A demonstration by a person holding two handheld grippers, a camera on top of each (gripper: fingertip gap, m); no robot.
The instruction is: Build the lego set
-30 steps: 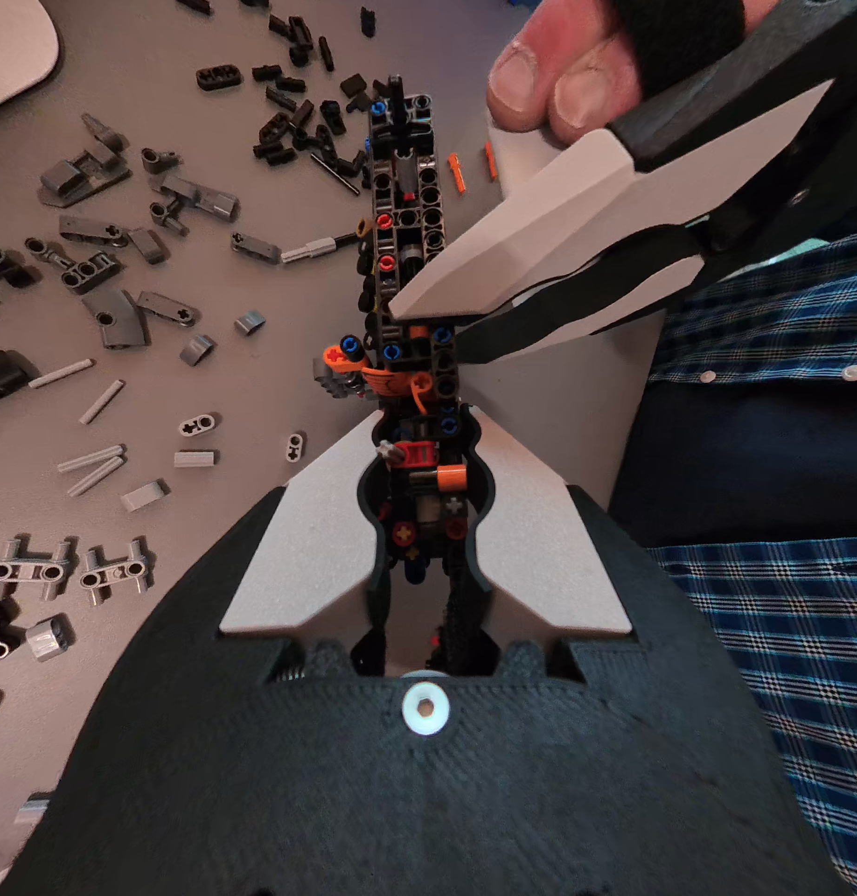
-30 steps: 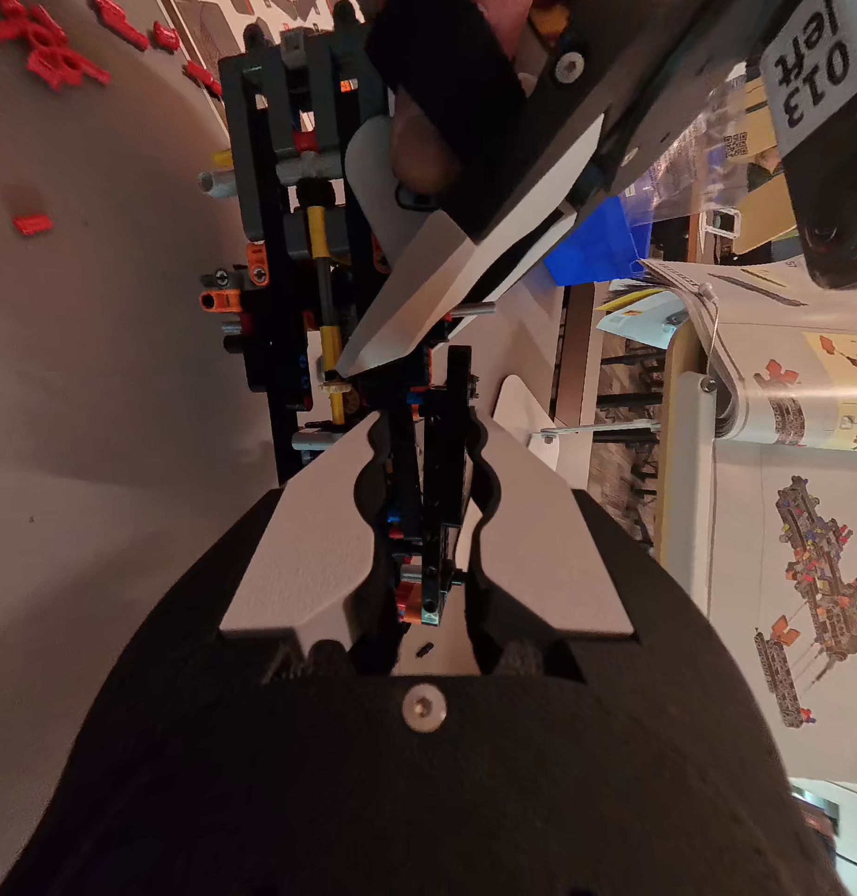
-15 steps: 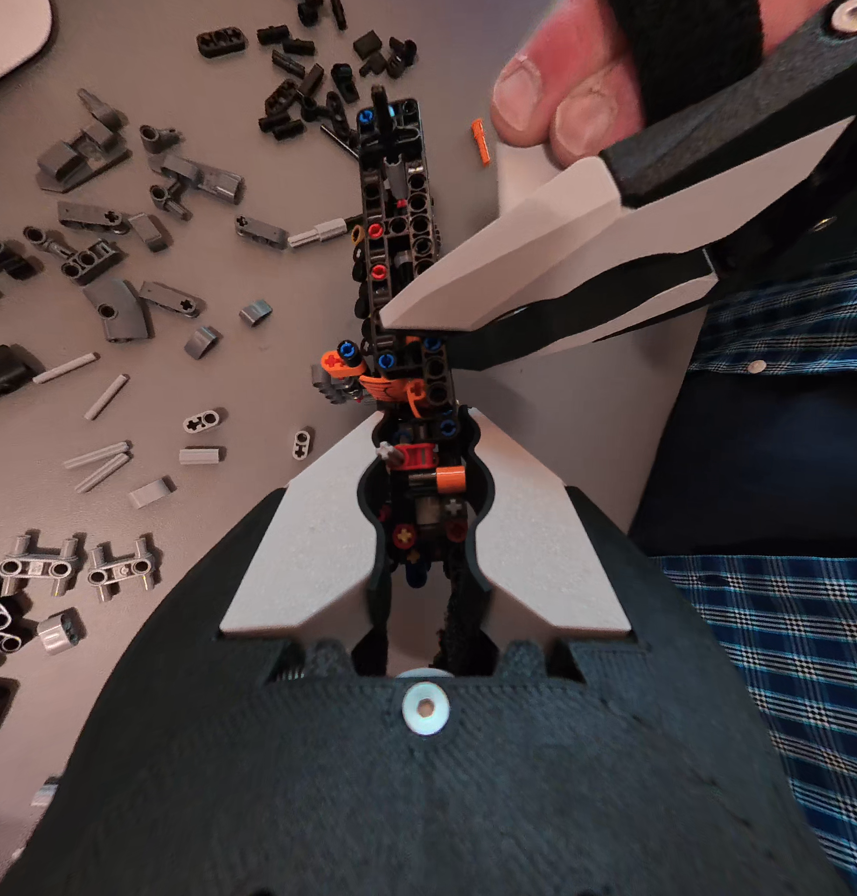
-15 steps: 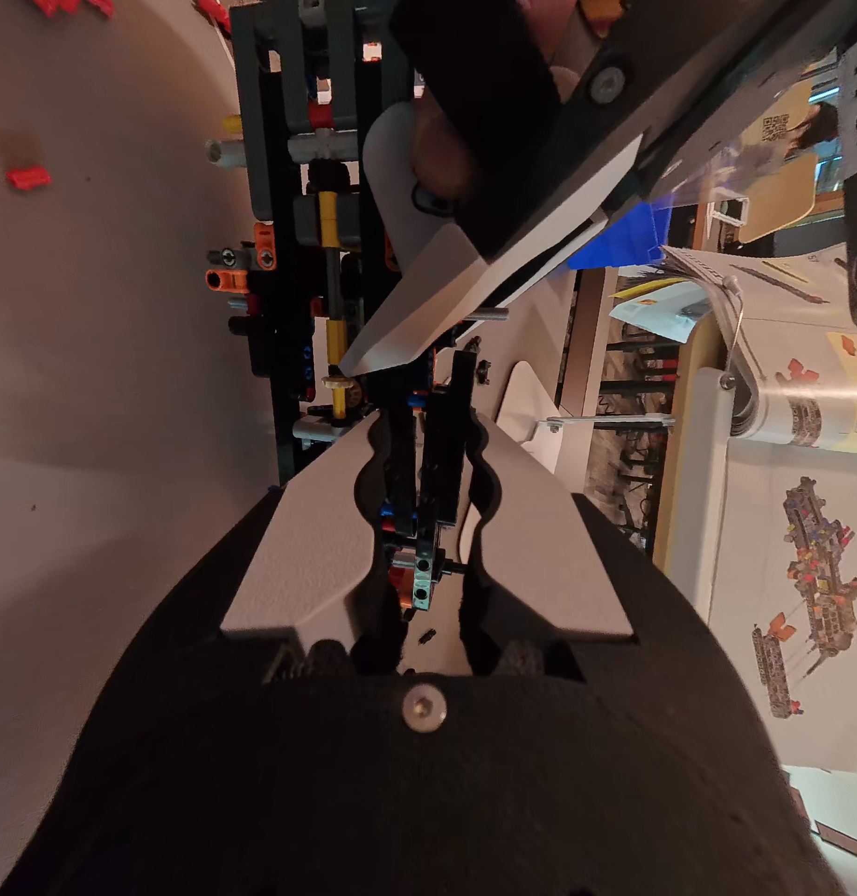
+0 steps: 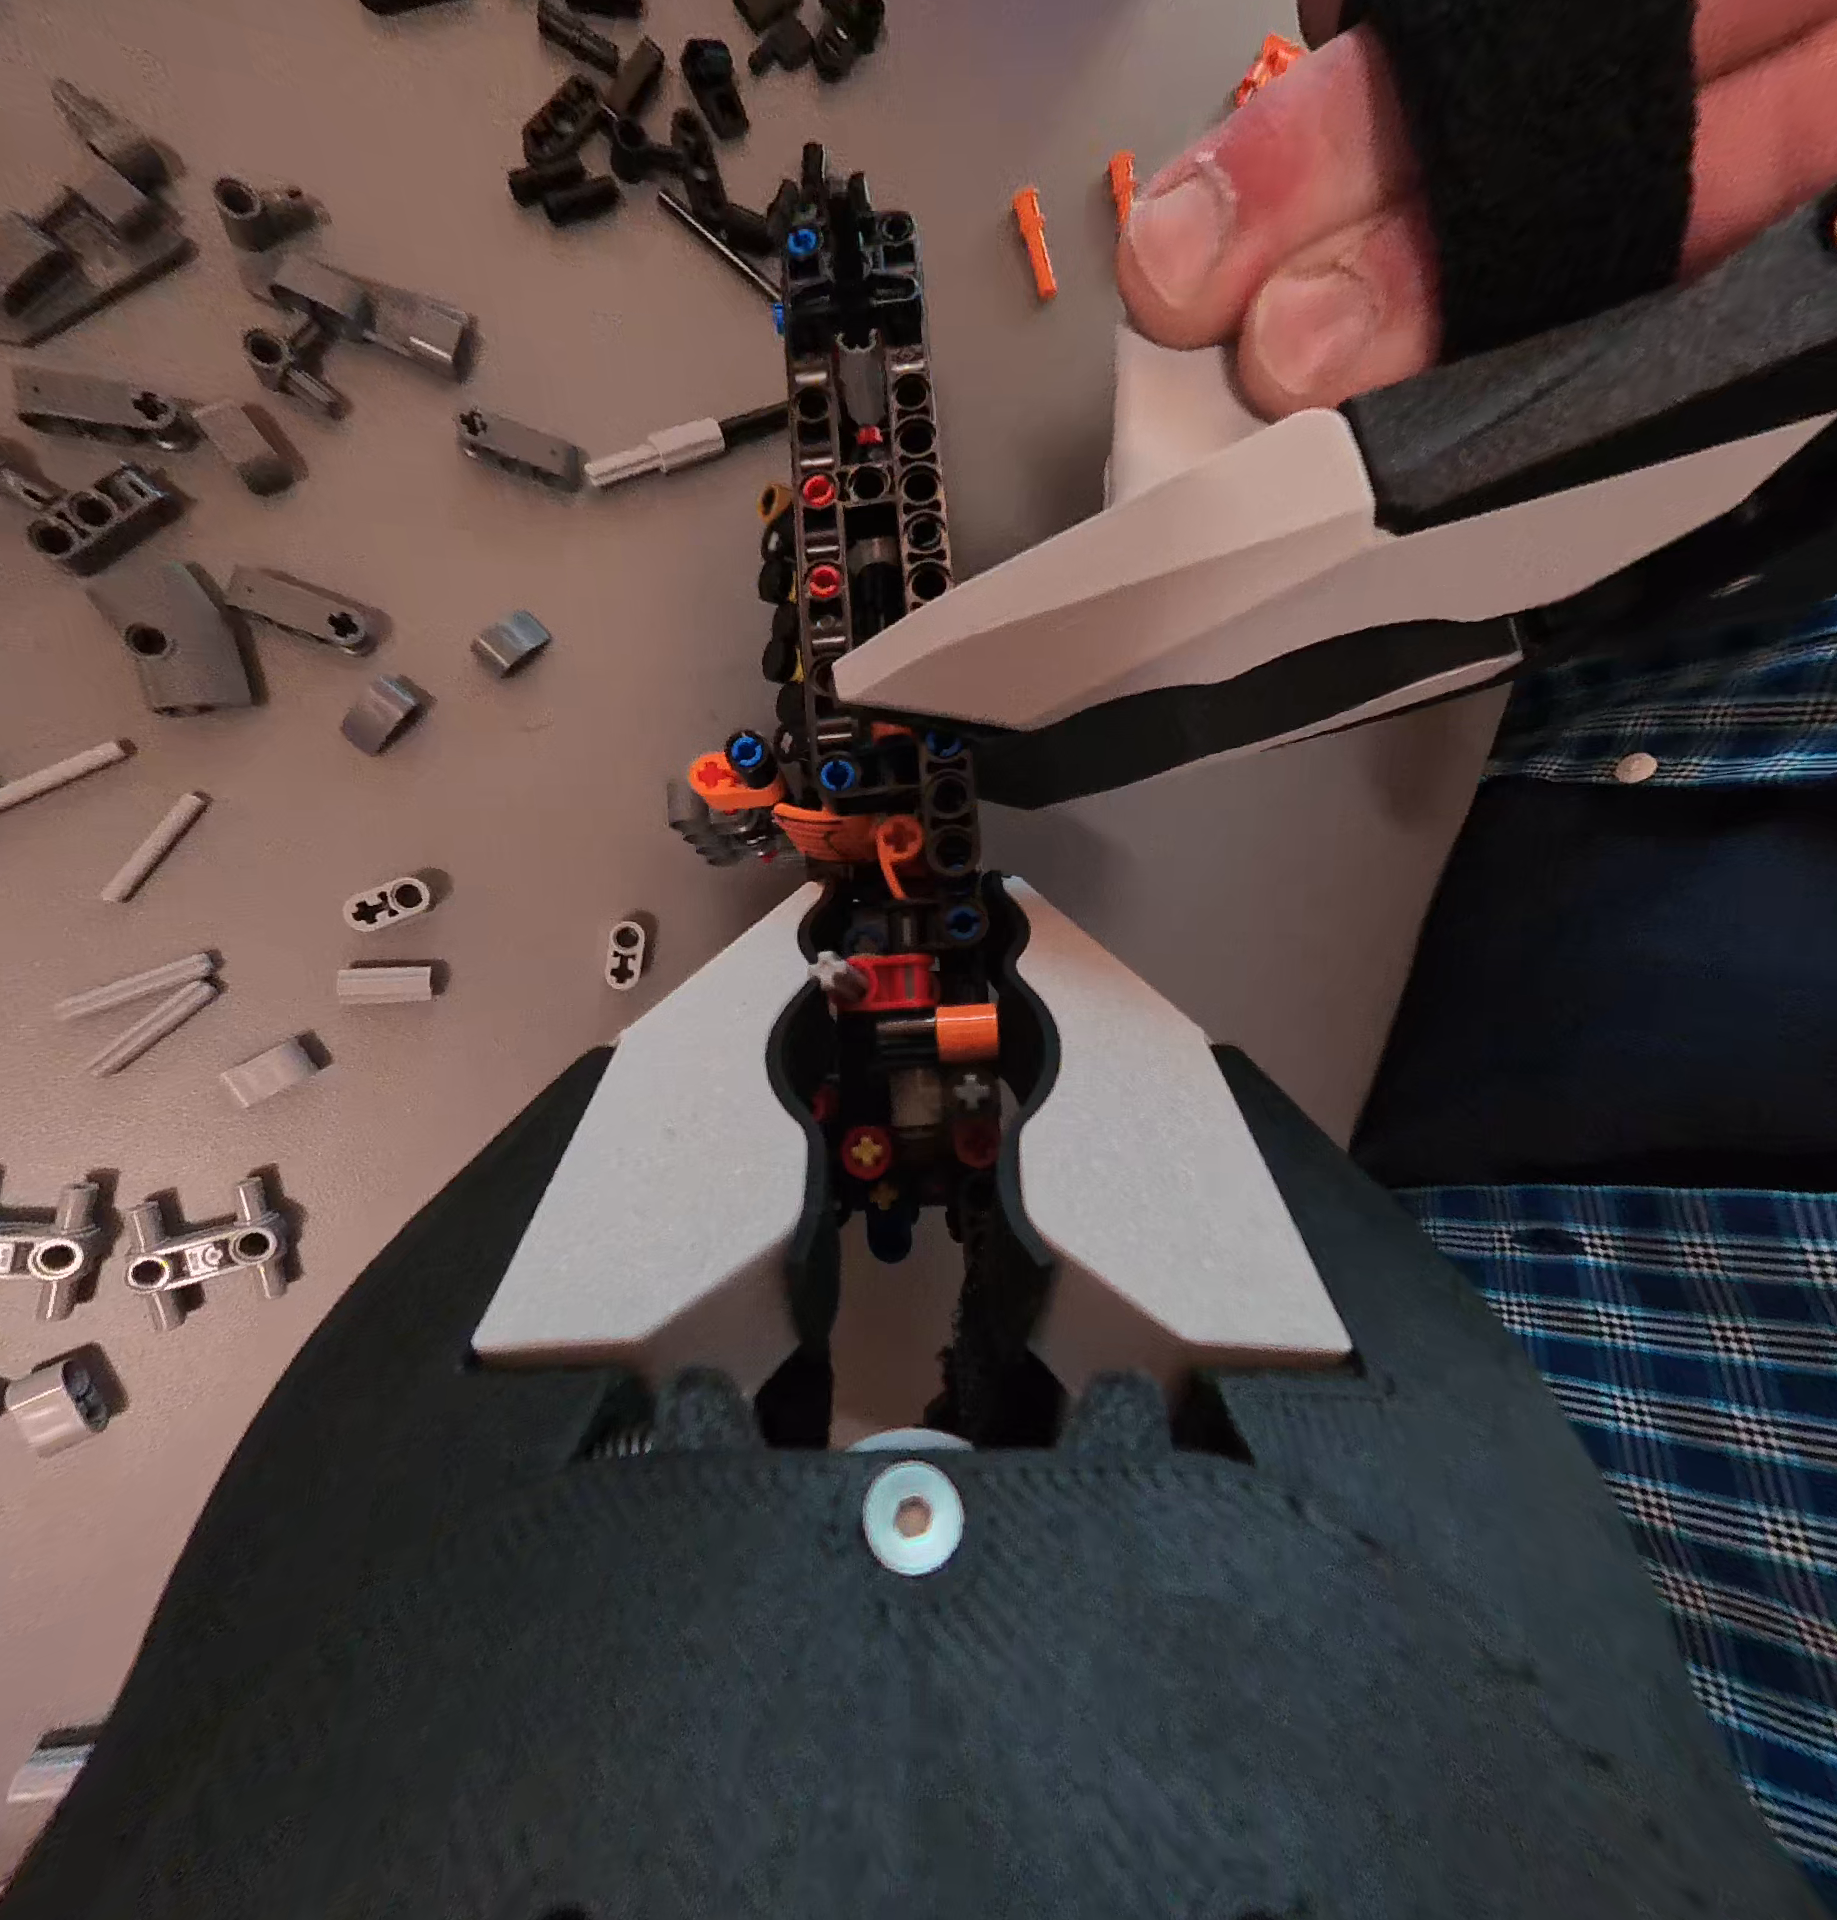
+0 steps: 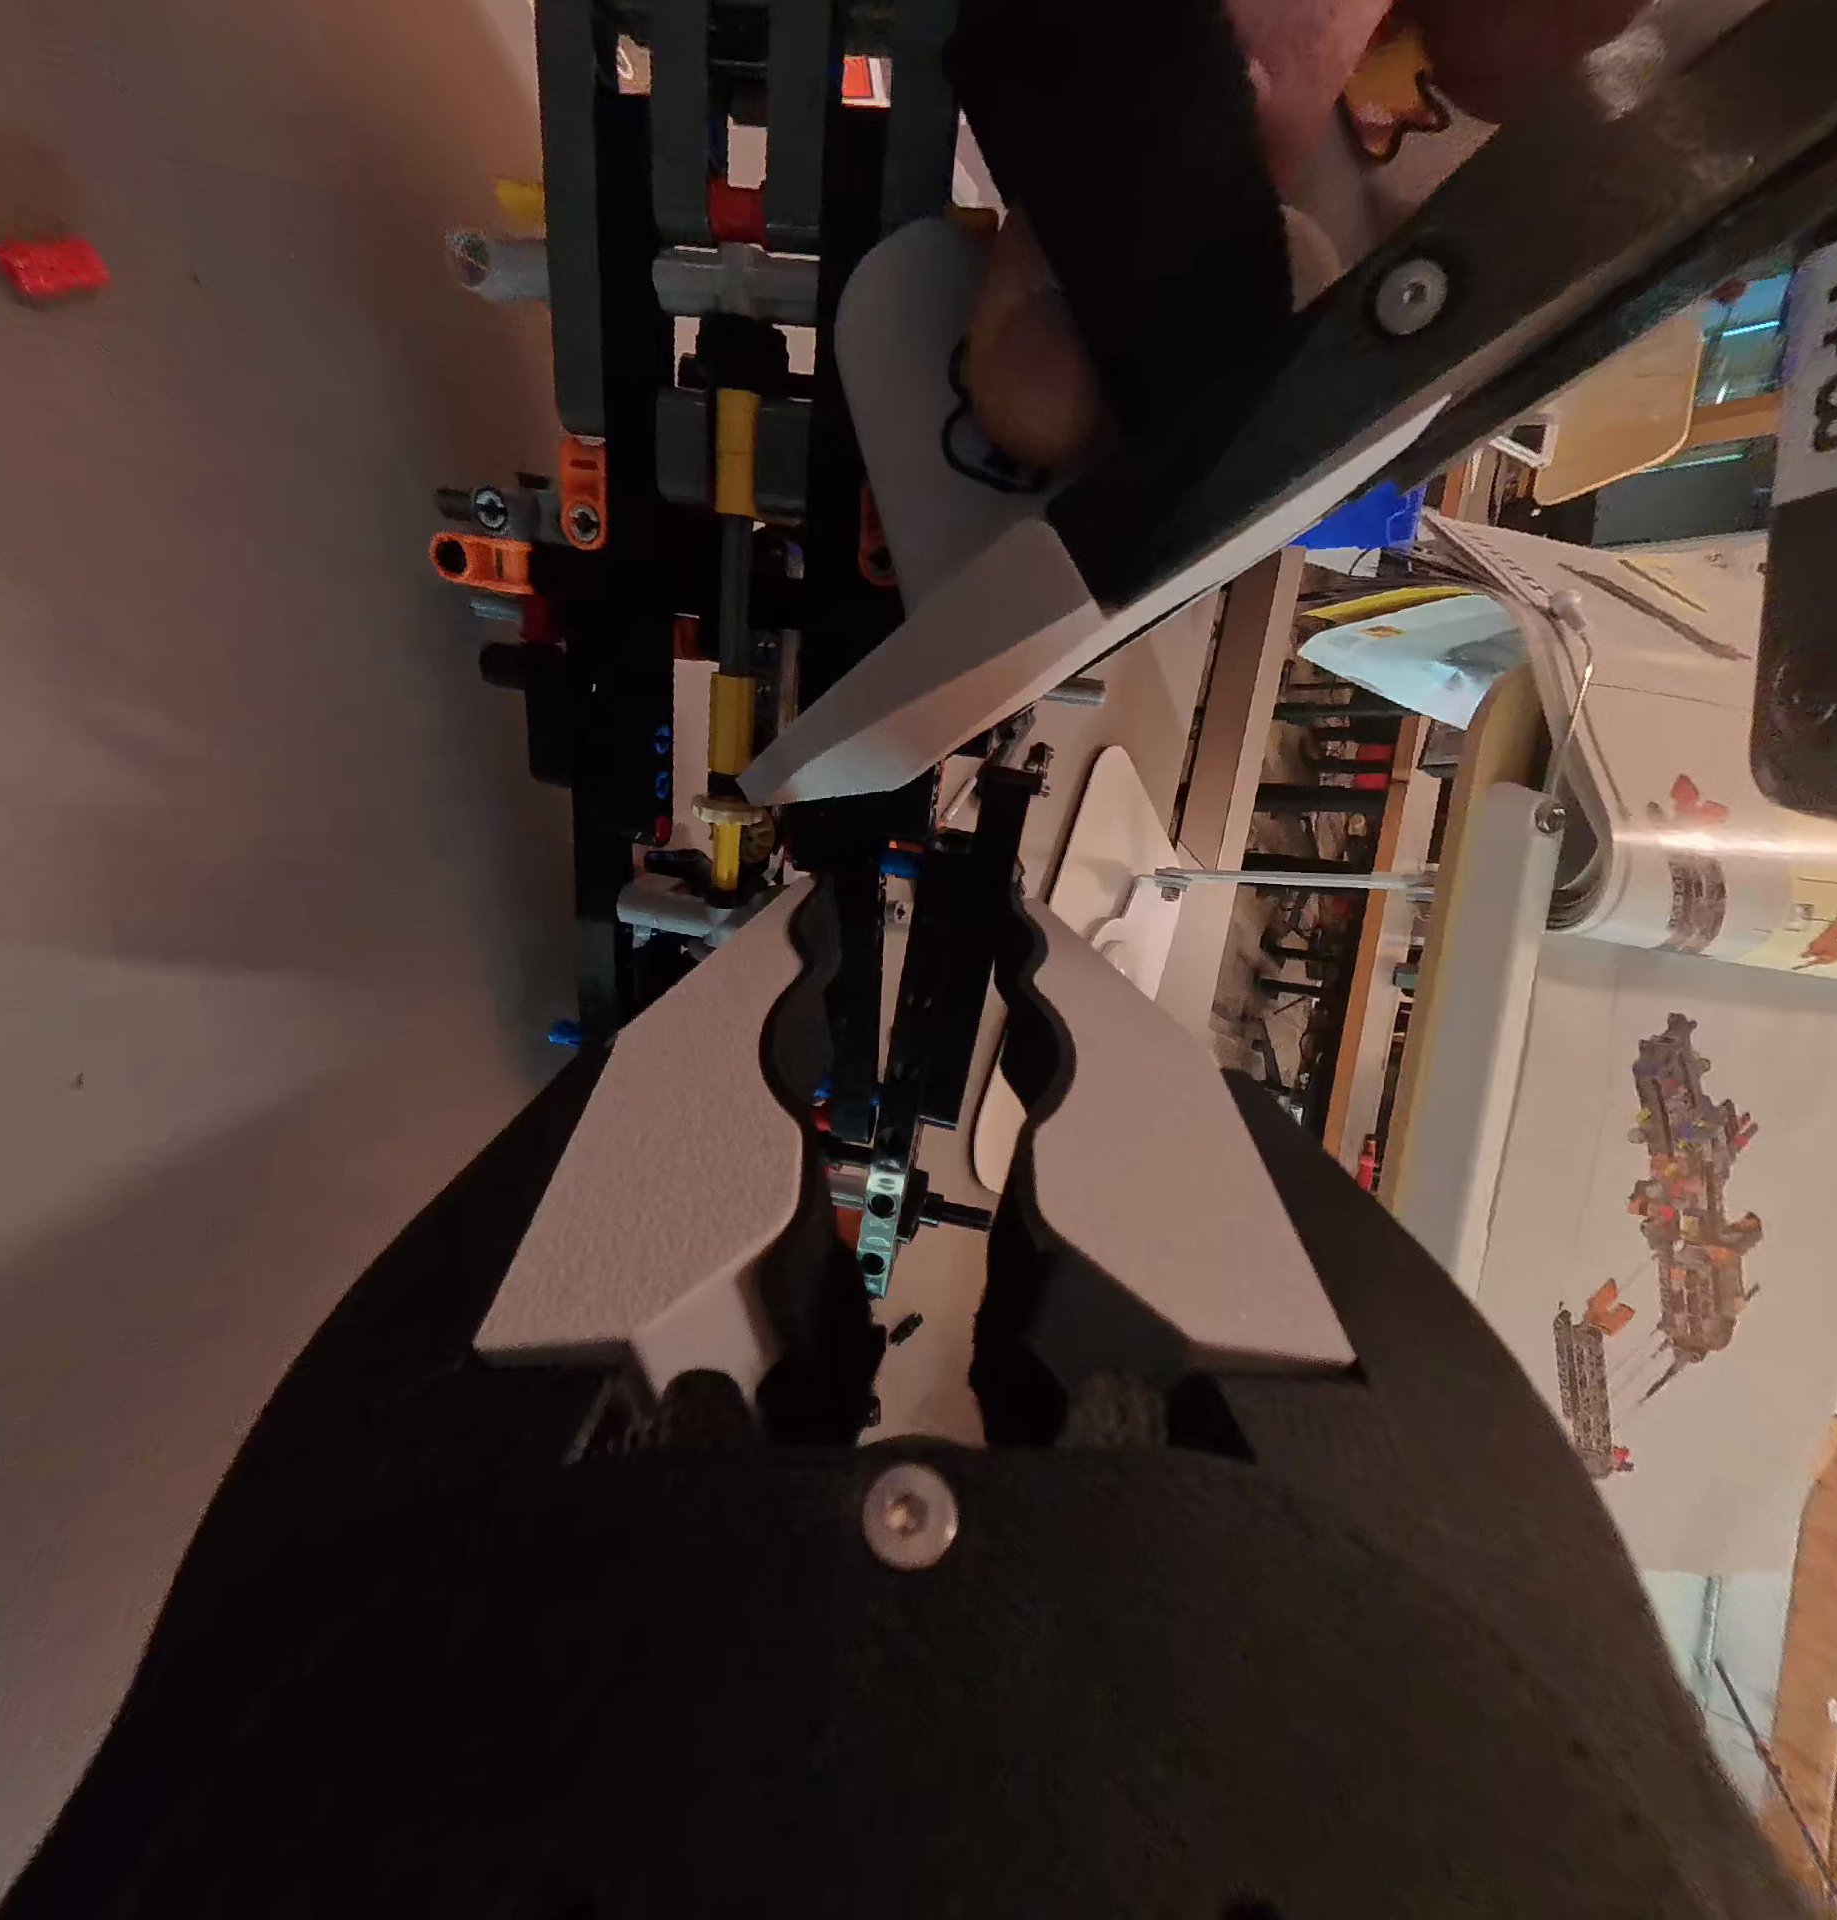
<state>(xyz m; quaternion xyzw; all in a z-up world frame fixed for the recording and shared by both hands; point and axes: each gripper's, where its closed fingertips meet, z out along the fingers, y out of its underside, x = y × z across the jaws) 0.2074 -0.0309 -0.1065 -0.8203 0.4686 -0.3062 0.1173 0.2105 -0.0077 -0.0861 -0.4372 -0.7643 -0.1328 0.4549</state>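
Note:
The lego assembly [image 5: 867, 499] is a long black beam frame with red, blue and orange pins, held above the grey table. My left gripper [image 5: 909, 914] is shut on its near end. My right gripper [image 5: 841, 696] comes in from the right, and its tips pinch the frame's middle. In the right wrist view, my right gripper [image 6: 914, 904] is shut on black beams of the assembly [image 6: 623, 644]. The left gripper [image 6: 779, 790] reaches in from the upper right, its tip against the frame by a yellow axle [image 6: 732, 707].
Loose grey parts [image 5: 166, 644] and black parts [image 5: 623, 135] lie on the table [image 5: 540, 810] to the left. Orange pins [image 5: 1033, 244] lie near a hand [image 5: 1309, 208]. A plaid shirt [image 5: 1672, 1403] is on the right. An instruction booklet [image 6: 1683, 1143] stands right; a red piece [image 6: 52, 265] lies far left. Only a small space, under 4 cm, lies between the two pairs of fingers. The red piece [image 6: 52, 265] sits 11 centimetres or so from the ends of my left fingers.
Both grippers keep their hold on the assembly. The two views have drifted a little over the table, and the right gripper's hand has moved up and right in the left wrist view.

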